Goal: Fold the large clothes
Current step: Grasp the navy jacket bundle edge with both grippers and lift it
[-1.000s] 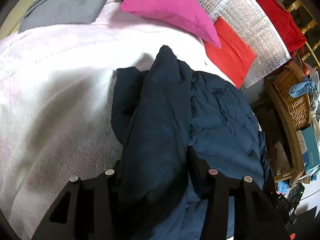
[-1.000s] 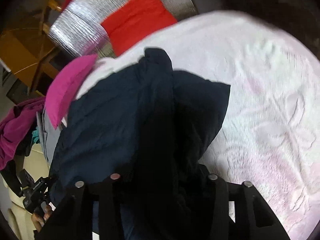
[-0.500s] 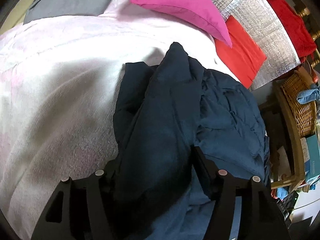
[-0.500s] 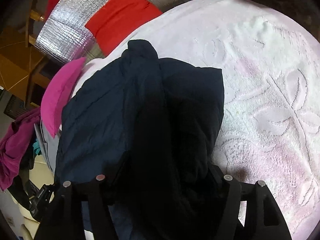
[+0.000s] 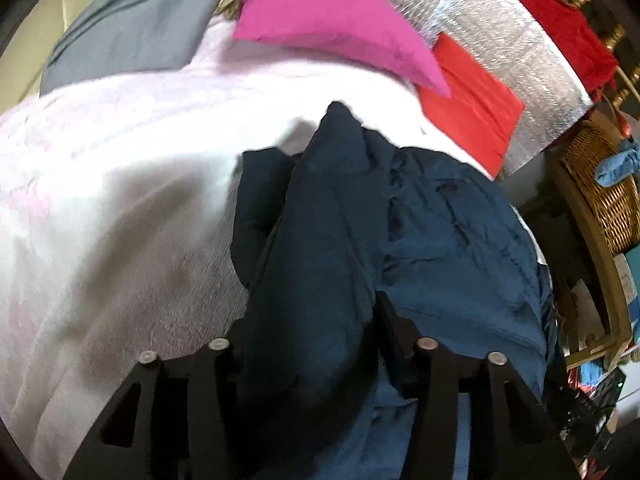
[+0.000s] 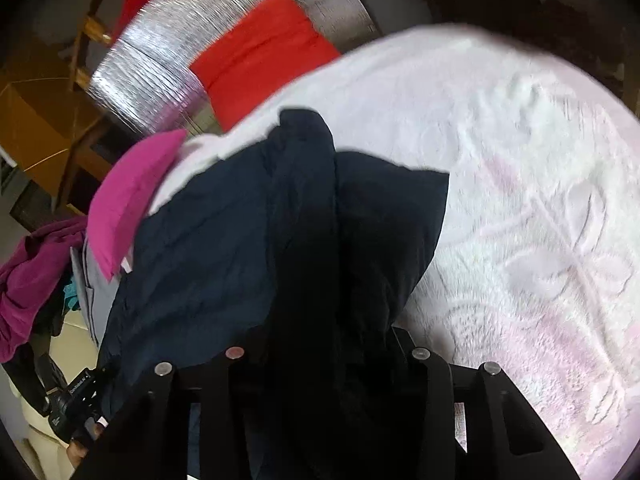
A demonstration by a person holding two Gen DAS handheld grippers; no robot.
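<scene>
A large dark navy garment [image 5: 440, 240] lies bunched on a white and pink blanket [image 5: 120, 200]. A thick fold of it rises toward me and runs between the fingers of my left gripper [image 5: 310, 320], whose jaws are closing on it. In the right wrist view the same navy garment [image 6: 208, 240] hangs in a dark fold through my right gripper [image 6: 328, 336]. Its jaws are closing too, with the cloth packed between them. The fingertips of both grippers are buried in fabric.
A magenta pillow [image 5: 332, 20], a red cushion [image 5: 472, 116] and a silver quilted mat [image 5: 520, 48] lie at the far side. A grey cloth [image 5: 132, 28] sits at the upper left, a wicker basket [image 5: 608, 196] at the right. The embossed blanket [image 6: 520, 200] spreads to the right.
Both pairs of jaws stood wider around the fold half a second ago and have narrowed again. The garment stays between them and the hands have barely shifted.
</scene>
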